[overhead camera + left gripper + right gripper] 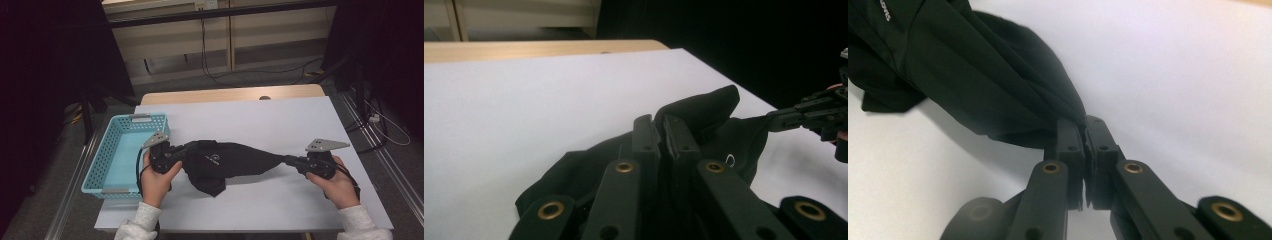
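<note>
While both hands sit low over the table (280, 117), I've got the black garment (227, 162) stretched between the two grippers. From the high view, the left gripper (181, 152) clamps the garment's left end and the right gripper (292, 161) clamps its right end, which is pulled into a narrow twisted point. The cloth spans the middle of the white table, bulky and bunched on the left side, tapering to the right. A fold hangs lower near the left-centre and touches the table. Small white print shows on the cloth there, too small to read.

Left gripper view: my fingers (645, 135) are closed together with black cloth pinched between them, garment (704, 112) bunched up just past the tips. The right gripper (776, 121) shows at the right edge, farther off, holding the far end.

Right gripper view: fingers (1069, 135) are closed tight on a gathered corner of the garment (973, 65), and the fabric fans out from the tips toward the upper left. The cloth lifts off the table near the tips, with shadow under it.

A light blue perforated basket (107, 155) sits on the table's left edge, just beside my left hand (156, 182). The garment is outside it, to its right. My right hand (340, 187) is near the table's right front. White sleeves show at both wrists. Cables lie on the floor beyond the table.
</note>
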`<move>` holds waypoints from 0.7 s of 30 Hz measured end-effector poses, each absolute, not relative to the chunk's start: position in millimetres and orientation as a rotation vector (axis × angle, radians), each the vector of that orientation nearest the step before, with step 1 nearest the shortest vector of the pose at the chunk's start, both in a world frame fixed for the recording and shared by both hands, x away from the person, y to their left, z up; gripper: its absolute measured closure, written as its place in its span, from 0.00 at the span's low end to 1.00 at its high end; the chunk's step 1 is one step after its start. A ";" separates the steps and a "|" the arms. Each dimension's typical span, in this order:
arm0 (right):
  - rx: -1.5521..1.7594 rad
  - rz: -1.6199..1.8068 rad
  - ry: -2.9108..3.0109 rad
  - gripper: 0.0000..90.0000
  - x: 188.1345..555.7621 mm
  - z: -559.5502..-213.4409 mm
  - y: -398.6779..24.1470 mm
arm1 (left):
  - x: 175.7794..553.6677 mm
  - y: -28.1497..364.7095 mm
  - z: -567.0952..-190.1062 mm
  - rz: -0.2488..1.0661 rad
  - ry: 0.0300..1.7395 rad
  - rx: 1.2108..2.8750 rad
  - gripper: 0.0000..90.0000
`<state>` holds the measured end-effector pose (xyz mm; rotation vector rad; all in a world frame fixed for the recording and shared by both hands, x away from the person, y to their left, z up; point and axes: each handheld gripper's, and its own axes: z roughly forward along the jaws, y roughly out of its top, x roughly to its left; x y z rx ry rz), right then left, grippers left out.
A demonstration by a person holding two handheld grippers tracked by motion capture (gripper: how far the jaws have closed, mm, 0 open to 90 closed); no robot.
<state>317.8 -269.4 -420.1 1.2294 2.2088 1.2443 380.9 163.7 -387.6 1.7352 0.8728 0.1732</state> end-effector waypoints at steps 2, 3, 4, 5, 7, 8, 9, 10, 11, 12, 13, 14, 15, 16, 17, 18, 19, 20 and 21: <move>1.241 1.223 2.230 0.98 320.1 -425.1 -266.7 | 381.7 163.7 -389.3 0.176 0.878 1.738 0.95; 1.244 1.214 2.244 0.97 321.8 -427.6 -264.8 | 383.5 164.9 -392.4 0.177 0.894 1.741 0.95; 1.244 1.214 2.244 0.97 321.8 -427.6 -264.8 | 383.5 164.9 -392.4 0.177 0.894 1.741 0.95; 1.244 1.206 2.252 0.97 323.8 -429.9 -263.1 | 384.1 166.1 -393.9 0.175 0.901 1.740 0.95; 1.242 1.197 2.260 0.96 327.9 -432.9 -259.9 | 385.1 168.3 -396.4 0.165 0.914 1.744 0.95; 1.241 1.184 2.268 0.96 332.1 -434.9 -256.9 | 385.1 169.7 -398.4 0.163 0.920 1.750 0.94; 1.236 1.183 2.275 0.96 333.6 -435.7 -255.0 | 384.9 170.1 -399.0 0.163 0.923 1.748 0.94; 1.236 1.183 2.275 0.96 333.6 -435.7 -255.0 | 384.9 170.1 -399.0 0.163 0.923 1.748 0.94; 1.224 1.168 2.280 0.95 335.6 -437.0 -251.8 | 384.3 170.7 -399.0 0.164 0.923 1.748 0.94; 1.224 1.168 2.280 0.95 335.6 -437.0 -251.8 | 383.9 171.4 -398.7 0.161 0.921 1.750 0.94; 1.208 1.163 2.289 0.95 336.7 -436.9 -249.6 | 383.1 172.0 -398.0 0.164 0.924 1.752 0.94; 1.206 1.159 2.287 0.95 337.0 -436.6 -248.9 | 382.4 172.5 -397.7 0.165 0.921 1.747 0.94; 1.201 1.158 2.287 0.95 337.4 -436.5 -248.6 | 381.4 173.5 -396.9 0.163 0.925 1.743 0.94; 1.201 1.158 2.287 0.95 337.4 -436.5 -248.6 | 381.4 173.5 -396.9 0.163 0.925 1.743 0.94; 1.203 1.155 2.275 0.95 338.0 -436.4 -248.9 | 381.2 173.8 -397.0 0.161 0.922 1.742 0.94; 1.213 1.155 2.267 0.93 338.3 -436.4 -249.2 | 380.9 173.9 -397.2 0.159 0.922 1.744 0.94; 1.213 1.155 2.267 0.93 338.3 -436.4 -249.2 | 380.6 173.6 -397.4 0.158 0.923 1.745 0.94; 1.219 1.157 2.260 0.91 338.6 -436.4 -249.9 | 380.5 173.3 -397.8 0.156 0.920 1.746 0.94; 1.221 1.181 2.256 0.86 338.3 -435.6 -249.9 | 380.4 172.6 -398.2 0.154 0.920 1.749 0.94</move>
